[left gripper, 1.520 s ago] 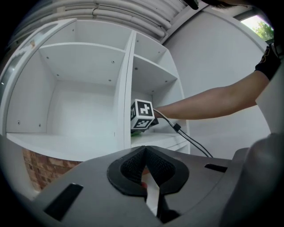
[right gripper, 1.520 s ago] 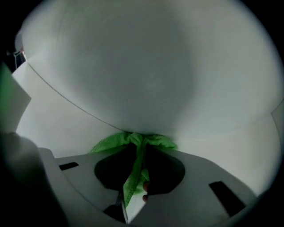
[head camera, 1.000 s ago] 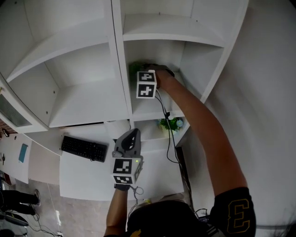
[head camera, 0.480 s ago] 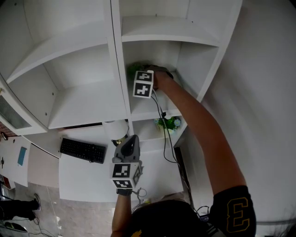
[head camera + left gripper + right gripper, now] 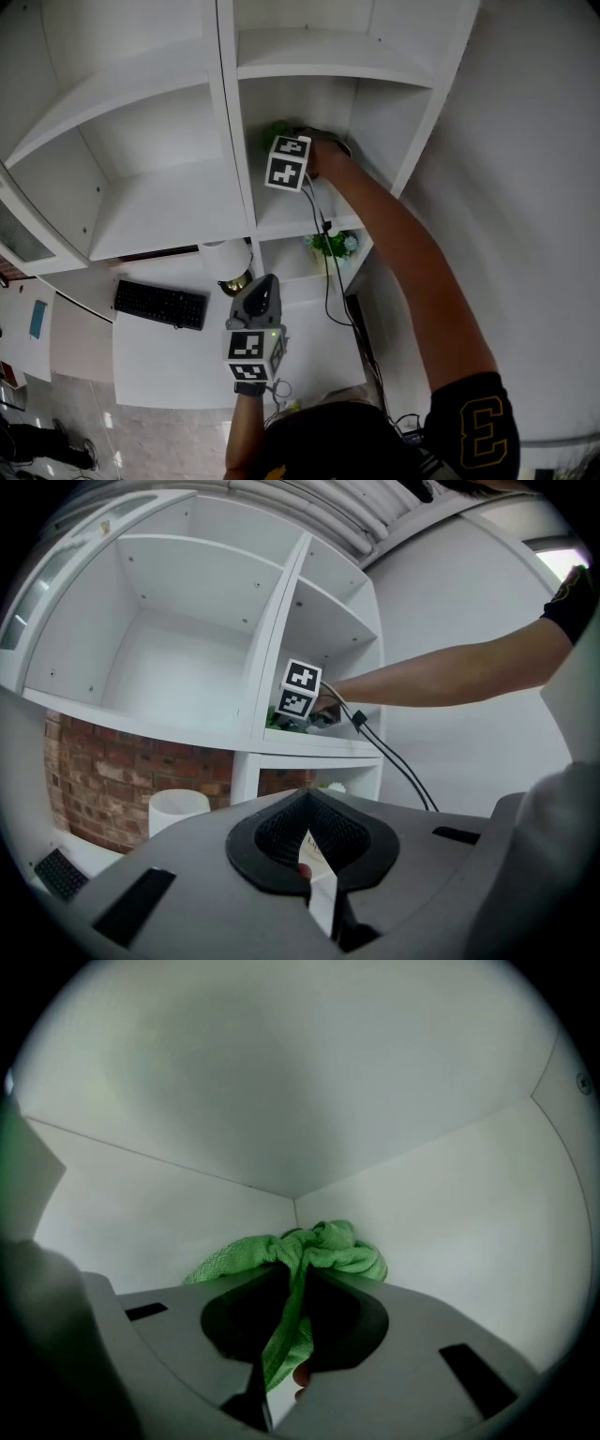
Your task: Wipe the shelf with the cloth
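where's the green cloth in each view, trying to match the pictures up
Head view: upper centre, the green cloth peeks out behind the right gripper's marker cube.
Left gripper view: centre, a green sliver on the shelf board, under that cube.
Right gripper view: centre, bunched and clamped between the right gripper's jaws.
Shared landmark: the white shelf; its compartment's inner corner fills the right gripper view.

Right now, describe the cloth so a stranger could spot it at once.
Start at the white shelf unit and take its narrow right column, to the compartment where the right arm reaches in. The cloth is bunched in the back corner, pinched in the right tongs. It is the only green terry fabric; the green below it is a plant.
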The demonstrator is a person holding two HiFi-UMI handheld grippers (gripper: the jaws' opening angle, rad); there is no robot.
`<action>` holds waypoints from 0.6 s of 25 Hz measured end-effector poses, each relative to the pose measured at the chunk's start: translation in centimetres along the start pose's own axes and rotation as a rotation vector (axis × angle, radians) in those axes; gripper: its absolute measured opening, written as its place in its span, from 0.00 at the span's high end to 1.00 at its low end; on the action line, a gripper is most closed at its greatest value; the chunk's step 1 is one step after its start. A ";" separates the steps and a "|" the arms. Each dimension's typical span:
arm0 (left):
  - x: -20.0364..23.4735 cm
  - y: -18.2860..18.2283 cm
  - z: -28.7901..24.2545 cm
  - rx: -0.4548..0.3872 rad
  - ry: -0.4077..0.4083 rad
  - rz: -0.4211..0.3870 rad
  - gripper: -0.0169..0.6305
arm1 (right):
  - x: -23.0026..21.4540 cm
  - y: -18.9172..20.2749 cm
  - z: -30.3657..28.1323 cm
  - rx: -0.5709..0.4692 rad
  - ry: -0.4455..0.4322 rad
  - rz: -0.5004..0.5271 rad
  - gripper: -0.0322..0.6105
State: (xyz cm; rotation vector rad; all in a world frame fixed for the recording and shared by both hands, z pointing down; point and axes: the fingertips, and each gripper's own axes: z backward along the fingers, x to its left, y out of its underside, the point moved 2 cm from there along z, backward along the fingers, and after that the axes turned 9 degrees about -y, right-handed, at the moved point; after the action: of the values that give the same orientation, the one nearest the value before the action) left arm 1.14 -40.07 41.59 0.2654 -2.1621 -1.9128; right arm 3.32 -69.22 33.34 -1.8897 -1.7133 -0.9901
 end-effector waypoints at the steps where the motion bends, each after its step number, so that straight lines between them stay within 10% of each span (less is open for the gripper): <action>1: -0.2 0.2 0.0 0.005 0.004 -0.001 0.95 | 0.0 0.3 0.0 0.008 -0.002 -0.007 0.87; 15: -1.4 0.8 0.5 0.020 0.033 -0.019 0.95 | -0.6 5.8 0.4 0.197 0.010 -0.034 0.87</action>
State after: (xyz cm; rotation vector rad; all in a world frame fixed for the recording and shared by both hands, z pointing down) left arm 2.38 -39.07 42.19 0.3201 -2.1655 -1.8844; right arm 9.01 -70.30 33.59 -1.7331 -1.7725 -0.8089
